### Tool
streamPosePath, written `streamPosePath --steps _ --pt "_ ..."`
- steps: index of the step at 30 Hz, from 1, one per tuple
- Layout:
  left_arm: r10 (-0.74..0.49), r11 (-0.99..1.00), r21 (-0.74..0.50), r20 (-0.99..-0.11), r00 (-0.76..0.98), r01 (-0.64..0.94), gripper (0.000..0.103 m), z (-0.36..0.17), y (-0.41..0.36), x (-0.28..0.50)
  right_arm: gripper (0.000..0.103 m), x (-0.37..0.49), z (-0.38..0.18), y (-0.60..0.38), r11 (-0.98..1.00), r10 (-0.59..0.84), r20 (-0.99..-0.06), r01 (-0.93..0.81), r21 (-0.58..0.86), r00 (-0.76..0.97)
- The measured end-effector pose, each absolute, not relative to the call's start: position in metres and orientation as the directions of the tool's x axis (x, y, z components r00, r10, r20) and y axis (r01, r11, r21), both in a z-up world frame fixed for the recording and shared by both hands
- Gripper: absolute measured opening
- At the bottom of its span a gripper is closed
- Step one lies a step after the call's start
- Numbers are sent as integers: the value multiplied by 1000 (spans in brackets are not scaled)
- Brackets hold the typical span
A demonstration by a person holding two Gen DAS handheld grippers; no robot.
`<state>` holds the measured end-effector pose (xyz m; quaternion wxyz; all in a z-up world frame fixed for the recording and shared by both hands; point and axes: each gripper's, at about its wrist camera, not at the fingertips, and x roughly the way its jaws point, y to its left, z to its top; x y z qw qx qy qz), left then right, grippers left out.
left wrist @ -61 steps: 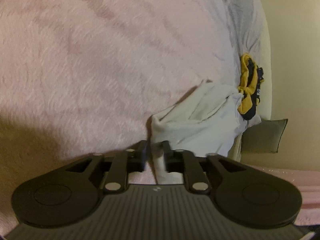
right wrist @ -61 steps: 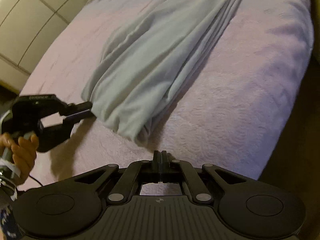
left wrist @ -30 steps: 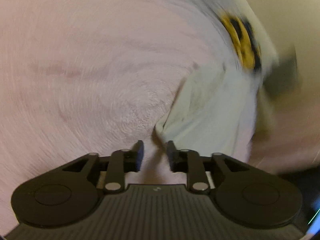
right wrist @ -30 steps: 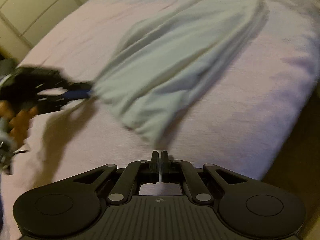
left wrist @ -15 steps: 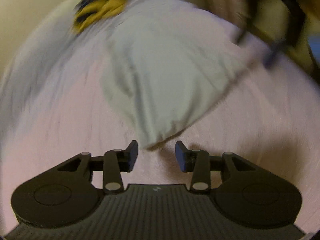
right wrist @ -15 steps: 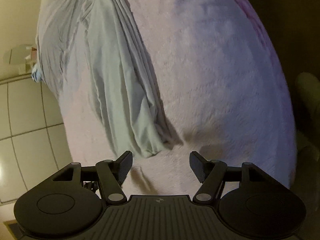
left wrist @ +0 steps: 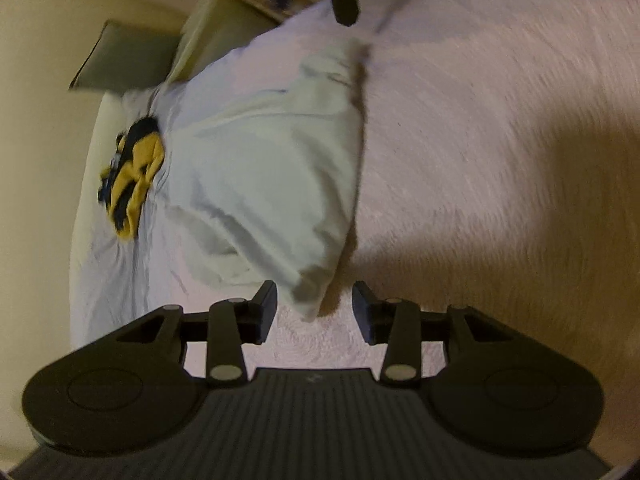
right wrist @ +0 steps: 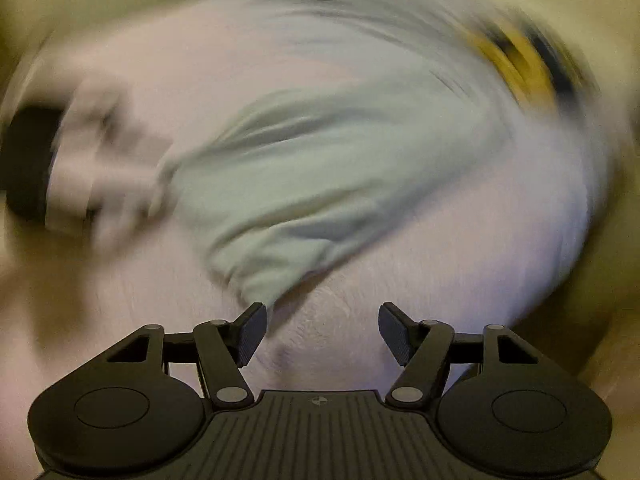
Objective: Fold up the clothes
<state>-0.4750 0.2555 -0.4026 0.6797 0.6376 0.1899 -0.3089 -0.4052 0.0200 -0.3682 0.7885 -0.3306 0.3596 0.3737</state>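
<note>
The pale garment point(left wrist: 260, 184) lies bunched on the bed point(left wrist: 500, 140), one corner just ahead of the spread, empty left gripper point(left wrist: 314, 312). The right gripper point(right wrist: 322, 332), also spread, hovers by another corner. Closing there could pinch several layers or the bedcover, skewing any fold.

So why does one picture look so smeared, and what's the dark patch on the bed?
Right wrist view: motion blur streaks the pale garment; only the right gripper stays sharp. Left wrist view: milder blur, fisheye bending at the edges, and a shadow across the pink blanket.
</note>
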Motion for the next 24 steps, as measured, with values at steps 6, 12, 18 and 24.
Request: streamPosePath --steps 6,12,18,24 --pt "-180 -96 790 -612 770 605 39 -425 250 -466 66 -462 -400 35 213 354 -747 -826 -522 563" --pt "-189 -182 821 -569 800 541 39 -445 249 -459 66 -460 -433 38 106 338 -696 -761 -640 633" --pt "-162 -60 767 -639 752 638 7 -428 242 -438 14 -438 -447 45 118 344 -690 -759 -641 637" --pt "-179 302 584 -742 646 754 6 -352 237 -392 10 -389 -383 21 271 436 -771 -884 -380 465"
